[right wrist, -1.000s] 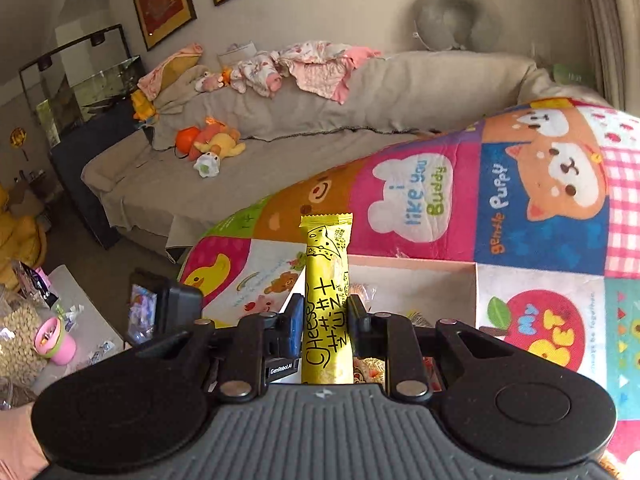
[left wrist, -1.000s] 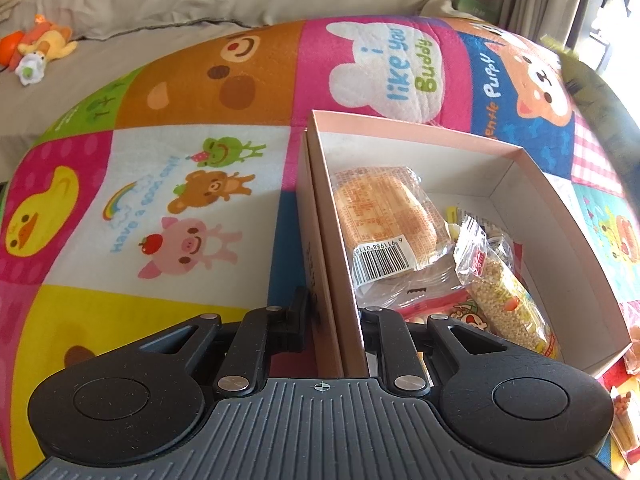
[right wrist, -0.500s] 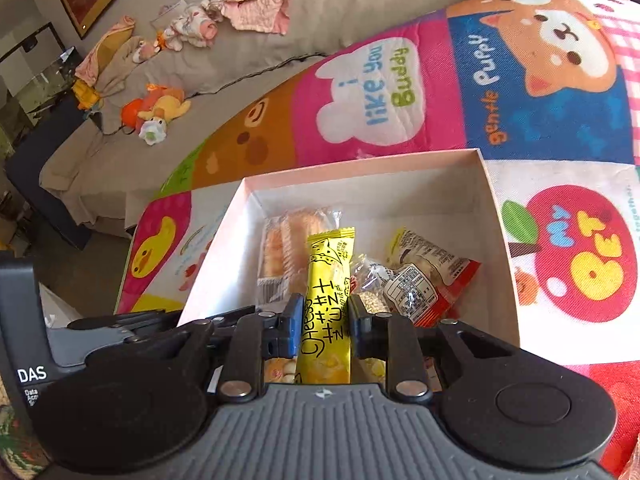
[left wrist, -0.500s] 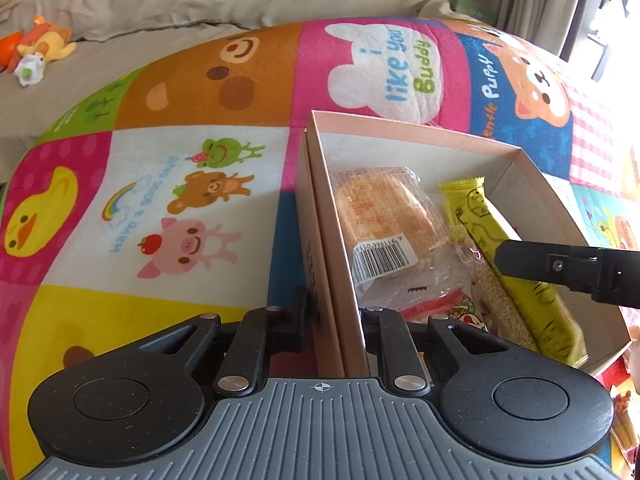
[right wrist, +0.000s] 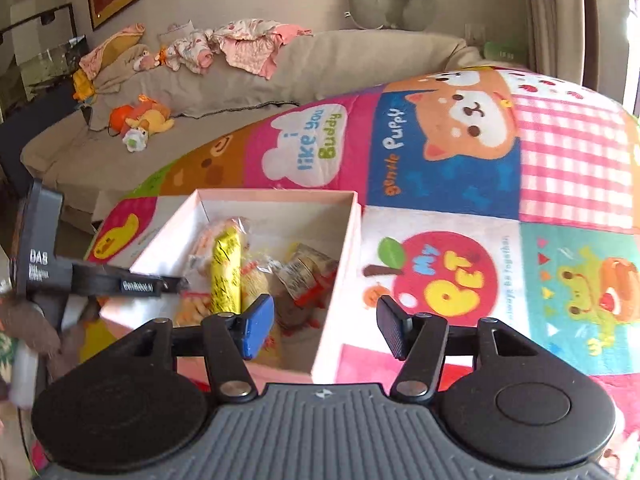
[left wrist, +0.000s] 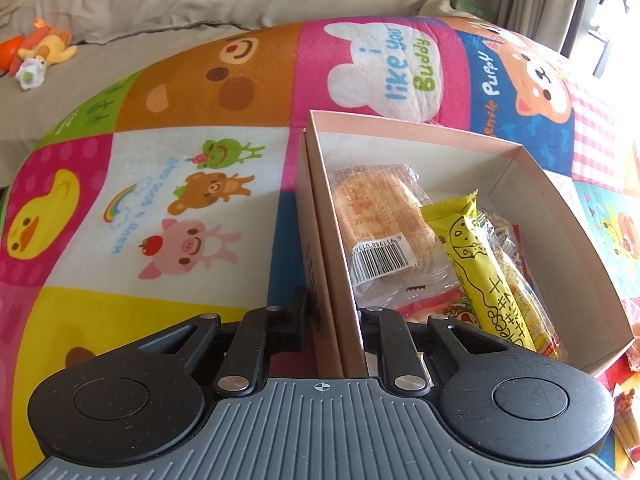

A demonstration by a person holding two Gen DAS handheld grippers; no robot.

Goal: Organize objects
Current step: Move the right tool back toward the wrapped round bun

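Inside the pink cardboard box (left wrist: 532, 184) the yellow cheese snack stick (left wrist: 492, 276) lies released, right tool (right wrist: 326, 326) opening with nothing between, left tool (left wrist: 332, 320) clamping the box wall, so fetching another snack likely follows.

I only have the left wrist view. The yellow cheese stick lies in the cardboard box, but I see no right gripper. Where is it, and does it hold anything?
Observer: The right gripper is by the near right corner of the cardboard box. Its jaws are opening and nothing is between them; the yellow cheese stick lies apart from them in the box.
Operator: I see only the edge of a packet beyond that stick. What is it?
Observer: A clear snack packet with red ends and a barcode label, lying toward the box's right wall.
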